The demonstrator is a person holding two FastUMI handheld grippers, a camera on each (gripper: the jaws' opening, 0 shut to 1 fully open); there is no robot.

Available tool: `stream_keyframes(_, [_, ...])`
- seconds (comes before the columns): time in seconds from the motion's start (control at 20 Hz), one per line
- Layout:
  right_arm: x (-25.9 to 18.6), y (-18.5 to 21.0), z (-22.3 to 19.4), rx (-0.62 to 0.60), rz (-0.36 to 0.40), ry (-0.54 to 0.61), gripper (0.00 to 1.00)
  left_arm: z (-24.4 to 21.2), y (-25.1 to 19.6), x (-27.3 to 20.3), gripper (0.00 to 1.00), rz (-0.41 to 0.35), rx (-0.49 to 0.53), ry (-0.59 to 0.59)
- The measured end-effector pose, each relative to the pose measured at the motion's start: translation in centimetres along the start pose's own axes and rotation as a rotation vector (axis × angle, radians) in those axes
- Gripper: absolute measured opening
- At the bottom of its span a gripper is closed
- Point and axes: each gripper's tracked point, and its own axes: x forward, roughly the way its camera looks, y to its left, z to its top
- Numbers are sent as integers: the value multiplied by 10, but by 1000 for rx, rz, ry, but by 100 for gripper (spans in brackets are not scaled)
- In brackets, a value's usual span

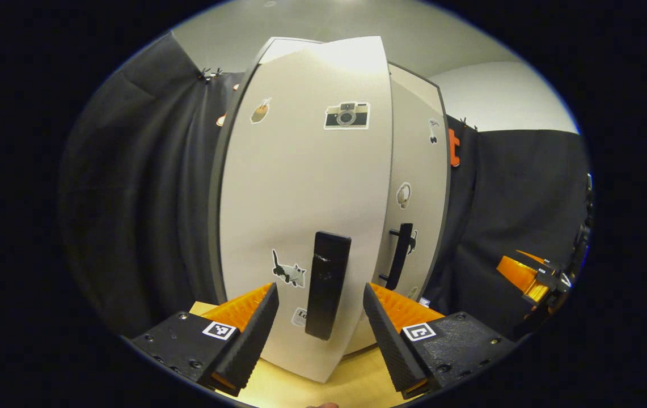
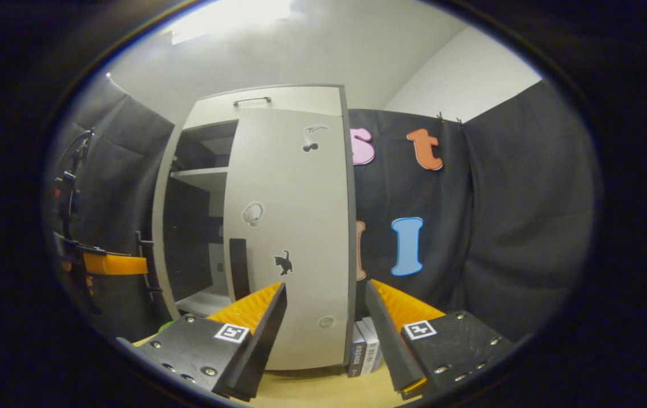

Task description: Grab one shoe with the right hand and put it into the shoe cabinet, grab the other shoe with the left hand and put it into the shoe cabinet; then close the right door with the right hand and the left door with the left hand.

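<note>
Backdrop: black cloth wall (image 1: pixel 147 187) hangs behind and to both sides of the shoe cabinet (image 1: pixel 414 170); pale ceiling above.
Tabletop: light wood tabletop (image 1: pixel 351 374) carries the cabinet and runs under both tongs.
Beside the cabinet: a few upright books (image 2: pixel 366 354) stand at its right foot, showing between the right tongs' fingers.
In the way: nothing lies between the left tongs and the left door's handle; the books sit just ahead of the right tongs.
Left tongs (image 1: pixel 320 323): held apart, gripping nothing; the black handle (image 1: pixel 328 285) of the left door (image 1: pixel 300 198) hangs in the gap between the fingers, touching neither as far as can be seen.
Left door: off-white, swung partly out toward the left tongs, with camera, cat and other stickers.
Right tongs (image 2: pixel 326 323): held apart, gripping nothing, facing the right door from a little way off; also seen far right of the left tongs.
Right door (image 2: pixel 292 238): off-white, closed or nearly so, black cat sticker, black handle (image 2: pixel 238 269) at its left edge.
Cabinet interior: dark opening left of the right door shows a shelf (image 2: pixel 201 177); the shoes cannot be made out inside.
</note>
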Motion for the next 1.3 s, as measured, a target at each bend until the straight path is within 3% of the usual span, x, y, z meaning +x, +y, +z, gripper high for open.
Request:
stream_keyframes(0.55, [-10, -28, -1, 38, -52, 4, 81, 18, -3, -8, 91, -31, -5, -25])
stream_keyframes(1.3, [-13, 17, 28, 44, 70, -50, 84, 61, -5, -49, 91, 48, 30, -133])
